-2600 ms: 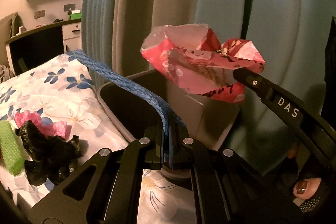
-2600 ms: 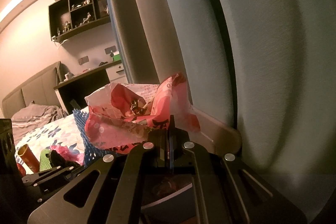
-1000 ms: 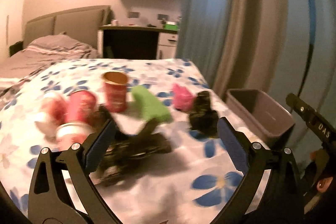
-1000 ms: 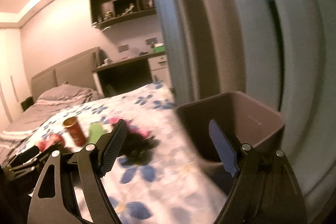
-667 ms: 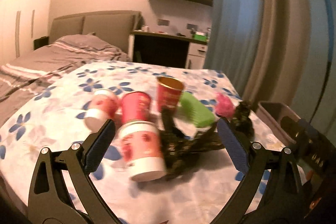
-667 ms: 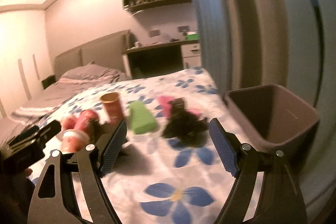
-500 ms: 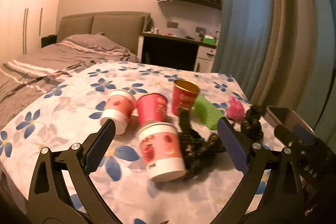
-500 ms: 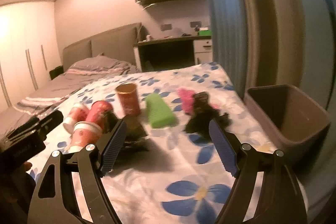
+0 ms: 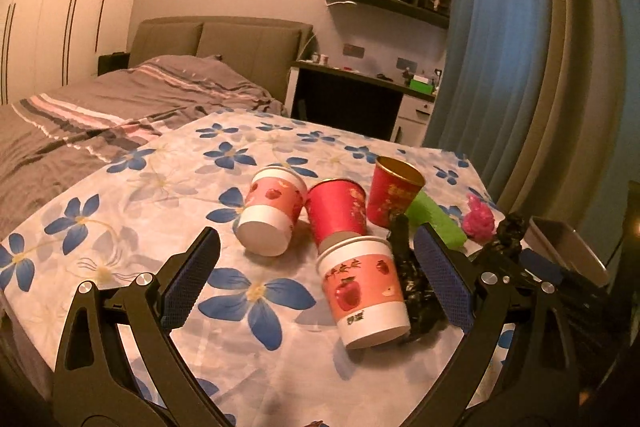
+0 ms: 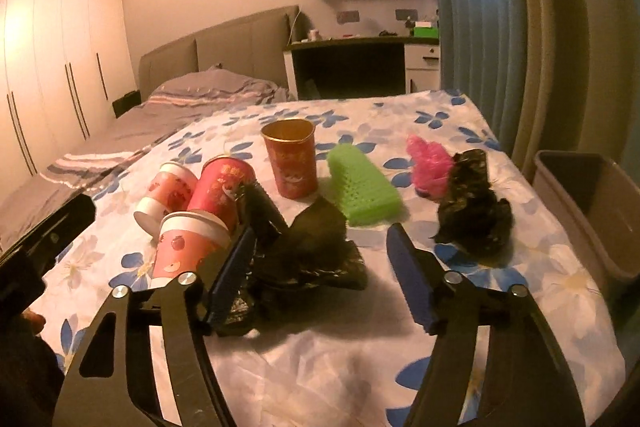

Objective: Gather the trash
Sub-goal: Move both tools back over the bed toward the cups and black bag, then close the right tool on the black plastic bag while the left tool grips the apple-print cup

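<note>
Two claws hover low over the bench: left claw (image 9: 316, 279) wide around a fallen cup (image 9: 366, 293), right claw (image 10: 320, 275) closing over black wrapper (image 10: 308, 255), untouched. Bin (image 10: 592, 211) far right.

Each claw, left claw (image 9: 316, 279) and right claw (image 10: 320, 275), has black angular arms, silver screws, blue ribbed pads (image 9: 444, 281); perhaps textured rubber.

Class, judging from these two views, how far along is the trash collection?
Done: nothing confirmable; the bin's inside is hidden. In hand: nothing. The left tool is open; the right tool is closing toward the black wrapper. Left: four cups, green piece, pink wad, second black wad.
</note>
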Demonstrator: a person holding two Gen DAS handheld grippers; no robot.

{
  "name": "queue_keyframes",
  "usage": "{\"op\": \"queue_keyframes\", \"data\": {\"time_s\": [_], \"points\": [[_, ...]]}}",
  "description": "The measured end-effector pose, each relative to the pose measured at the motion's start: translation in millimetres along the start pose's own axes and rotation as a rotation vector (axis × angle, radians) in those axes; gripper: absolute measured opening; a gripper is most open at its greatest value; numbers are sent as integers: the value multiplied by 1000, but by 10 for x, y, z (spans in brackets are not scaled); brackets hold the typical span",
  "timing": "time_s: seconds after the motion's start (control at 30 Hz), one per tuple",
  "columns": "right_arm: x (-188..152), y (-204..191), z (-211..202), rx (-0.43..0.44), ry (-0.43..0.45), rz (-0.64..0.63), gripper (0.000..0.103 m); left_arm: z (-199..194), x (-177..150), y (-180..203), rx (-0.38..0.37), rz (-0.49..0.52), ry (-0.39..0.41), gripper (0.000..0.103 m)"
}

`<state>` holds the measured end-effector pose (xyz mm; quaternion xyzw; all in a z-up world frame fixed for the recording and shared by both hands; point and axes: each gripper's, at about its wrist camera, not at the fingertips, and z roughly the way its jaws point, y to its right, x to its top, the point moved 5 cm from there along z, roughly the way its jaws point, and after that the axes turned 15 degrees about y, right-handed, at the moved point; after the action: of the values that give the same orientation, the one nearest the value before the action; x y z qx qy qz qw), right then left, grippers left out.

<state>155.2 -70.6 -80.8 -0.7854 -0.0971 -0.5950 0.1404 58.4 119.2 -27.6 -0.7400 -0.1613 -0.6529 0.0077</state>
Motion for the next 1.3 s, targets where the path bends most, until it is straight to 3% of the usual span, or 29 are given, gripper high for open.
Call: {"op": "queue_keyframes", "data": {"time_s": [0.23, 0.33, 0.5, 0.6, 1.17, 1.3], "points": [[-95, -8, 185, 10, -63, 17, 56, 31, -22, -69, -6, -10, -7, 96], [-154, -1, 261, 30, -101, 39, 45, 42, -50, -57, -18, -6, -16, 96], [-238, -25, 316, 58, -136, 37, 14, 81, -115, -27, -37, 1, -41, 96], [-230, -28, 294, 62, -126, 33, 8, 93, -144, -10, -45, 1, -52, 96], [76, 276, -175, -4, 39, 33, 3, 336, -406, 220, -69, 18, -169, 96], [115, 312, -232, 4, 56, 42, 3, 427, -502, 264, -73, 19, -231, 91]]}}
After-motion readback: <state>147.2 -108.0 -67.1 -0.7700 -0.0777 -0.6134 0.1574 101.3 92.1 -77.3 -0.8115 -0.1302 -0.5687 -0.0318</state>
